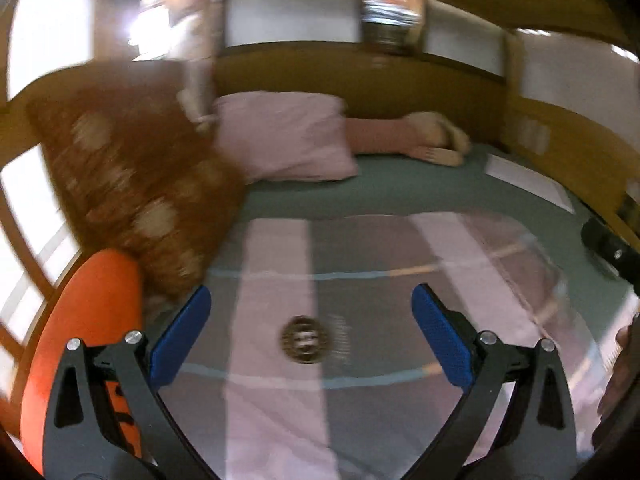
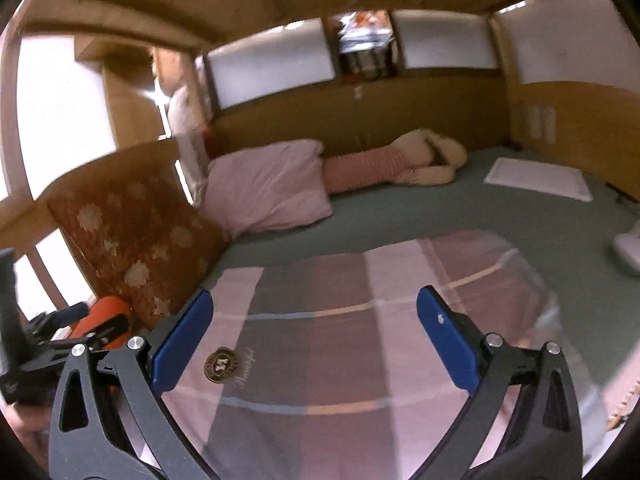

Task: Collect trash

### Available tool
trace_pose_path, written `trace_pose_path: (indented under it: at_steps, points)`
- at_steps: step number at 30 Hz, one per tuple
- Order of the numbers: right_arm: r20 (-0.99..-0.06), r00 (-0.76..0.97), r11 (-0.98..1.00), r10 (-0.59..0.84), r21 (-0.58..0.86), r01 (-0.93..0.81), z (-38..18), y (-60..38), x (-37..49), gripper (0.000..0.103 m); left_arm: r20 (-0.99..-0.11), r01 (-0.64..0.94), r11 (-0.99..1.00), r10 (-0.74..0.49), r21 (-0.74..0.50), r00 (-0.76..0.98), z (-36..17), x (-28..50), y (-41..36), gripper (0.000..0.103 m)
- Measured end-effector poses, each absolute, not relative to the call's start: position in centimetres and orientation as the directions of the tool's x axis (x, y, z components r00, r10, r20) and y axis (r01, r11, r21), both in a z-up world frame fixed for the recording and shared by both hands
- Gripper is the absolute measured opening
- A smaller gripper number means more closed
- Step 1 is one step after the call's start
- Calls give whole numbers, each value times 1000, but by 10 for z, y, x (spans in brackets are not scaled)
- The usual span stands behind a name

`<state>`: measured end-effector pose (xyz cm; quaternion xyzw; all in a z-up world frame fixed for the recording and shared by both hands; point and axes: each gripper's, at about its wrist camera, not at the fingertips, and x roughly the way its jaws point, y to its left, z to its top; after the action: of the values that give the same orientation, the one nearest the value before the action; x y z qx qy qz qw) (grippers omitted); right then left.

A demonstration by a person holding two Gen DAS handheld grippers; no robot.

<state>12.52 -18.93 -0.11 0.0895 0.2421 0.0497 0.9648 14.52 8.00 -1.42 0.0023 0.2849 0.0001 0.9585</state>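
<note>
Blurred brown cushion (image 1: 132, 196) beside spread left tongs (image 1: 310, 312)

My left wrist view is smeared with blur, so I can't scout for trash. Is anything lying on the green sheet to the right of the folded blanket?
Observer: The right wrist view shows a white rounded object on the green sheet. The frame edge cuts it off, so I cannot identify it.
Operator: And the brown blur on my left?
Observer: A floral cushion, propped up at the bed's edge.
Operator: Is the right tool holding anything?
Observer: No. The right tool is open and empty above the striped blanket.
</note>
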Motion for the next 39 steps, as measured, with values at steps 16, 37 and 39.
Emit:
trace_pose_path:
  at_steps: [16, 37, 39]
  points:
    - [-517, 851, 996, 87, 71, -58, -56, -158, 145, 100, -559, -21, 1000, 22, 9, 829, -50, 151, 83, 100]
    - [-528, 847, 997, 68, 59, -43, -58, -171, 147, 100, -659, 16, 999, -40, -42, 751, -65, 172, 53, 100]
    - [-529, 845, 997, 70, 61, -45, -58, -171, 147, 100, -657, 22, 998, -56, -59, 752, -66, 172, 55, 100]
